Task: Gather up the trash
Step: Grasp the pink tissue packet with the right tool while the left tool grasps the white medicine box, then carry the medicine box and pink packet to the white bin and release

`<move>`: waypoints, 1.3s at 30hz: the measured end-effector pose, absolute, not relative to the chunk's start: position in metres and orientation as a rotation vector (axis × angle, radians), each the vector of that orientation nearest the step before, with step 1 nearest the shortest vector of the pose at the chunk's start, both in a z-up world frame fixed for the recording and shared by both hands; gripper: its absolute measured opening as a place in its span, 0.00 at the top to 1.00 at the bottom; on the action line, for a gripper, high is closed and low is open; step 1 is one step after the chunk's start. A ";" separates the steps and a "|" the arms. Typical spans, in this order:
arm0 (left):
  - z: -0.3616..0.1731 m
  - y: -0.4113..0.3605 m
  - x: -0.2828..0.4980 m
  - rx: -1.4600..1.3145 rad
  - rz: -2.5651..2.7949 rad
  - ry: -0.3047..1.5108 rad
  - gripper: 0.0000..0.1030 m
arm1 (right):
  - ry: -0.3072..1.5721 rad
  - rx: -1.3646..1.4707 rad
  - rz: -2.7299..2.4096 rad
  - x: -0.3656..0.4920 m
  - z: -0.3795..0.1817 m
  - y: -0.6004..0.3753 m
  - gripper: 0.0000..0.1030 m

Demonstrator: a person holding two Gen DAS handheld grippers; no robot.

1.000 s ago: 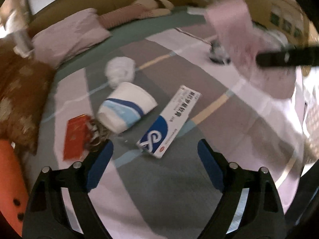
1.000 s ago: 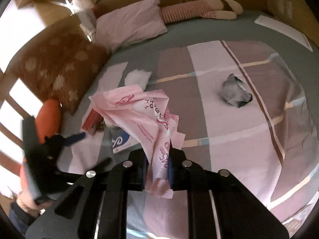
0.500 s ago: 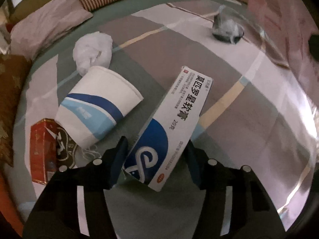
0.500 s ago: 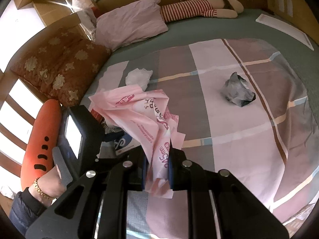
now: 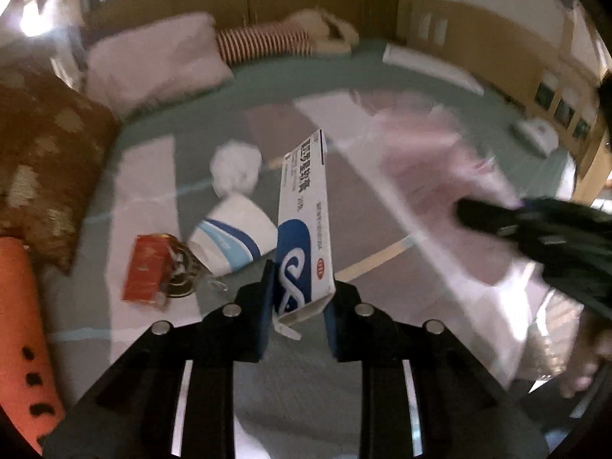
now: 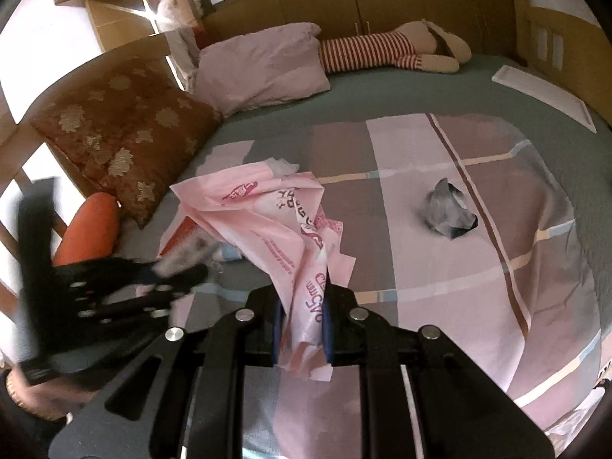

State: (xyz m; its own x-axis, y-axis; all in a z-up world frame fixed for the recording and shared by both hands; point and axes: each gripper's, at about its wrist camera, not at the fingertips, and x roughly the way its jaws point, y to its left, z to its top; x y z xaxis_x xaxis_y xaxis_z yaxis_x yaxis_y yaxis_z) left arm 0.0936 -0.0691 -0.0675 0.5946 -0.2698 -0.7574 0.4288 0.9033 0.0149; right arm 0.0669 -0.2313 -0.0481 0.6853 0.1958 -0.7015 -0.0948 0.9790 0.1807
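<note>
**Ointment box to be dropped into the pink bag**

While the ointment box (image 5: 304,229) is pinched at its blue lower end between the pads of the left gripper (image 5: 300,306), it is carried clear of the patchwork bedspread (image 6: 420,267), its long body tilted up and away from the fingers. The right gripper (image 6: 302,334) is clamped on a bunched fold of the pink plastic bag (image 6: 275,225), which hangs crumpled above the bedspread with no open mouth visible (its opening cannot be made out in either view).

Judged from this, the step in hand is the delivery of the box to the bag. It would best be done if the bag were first spread or shaken so that a mouth is presented, and the box were then led in short end first, since its length could catch on a fold. The grip sits near one end only, so swinging should be avoided and release held until the box is well inside.

Relative to the ointment box, the paper cup (image 5: 233,233) lies just to its left, the crumpled tissue (image 5: 235,168) beyond the cup, and the red packet (image 5: 147,271) further left. A grey crumpled wrapper (image 6: 449,214) lies well apart, to the right of the bag.
</note>
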 end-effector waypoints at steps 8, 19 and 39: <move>-0.042 -0.020 0.035 0.008 -0.279 0.765 0.89 | 0.682 0.126 0.185 0.019 -0.026 -0.226 0.84; -0.045 -0.013 0.026 -0.021 -0.227 0.759 0.89 | 0.718 0.080 0.210 0.020 -0.035 -0.206 0.84; -0.050 -0.016 0.029 0.009 -0.212 0.772 0.89 | 0.741 0.085 0.206 0.022 -0.039 -0.207 0.84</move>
State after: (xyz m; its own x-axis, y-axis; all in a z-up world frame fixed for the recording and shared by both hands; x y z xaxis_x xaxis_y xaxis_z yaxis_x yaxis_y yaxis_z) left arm 0.0293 -0.0165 -0.0501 0.6966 -0.1864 -0.6928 0.1932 0.9787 -0.0691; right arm 0.0225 -0.2069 -0.0390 0.7184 0.2161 -0.6612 -0.1565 0.9764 0.1491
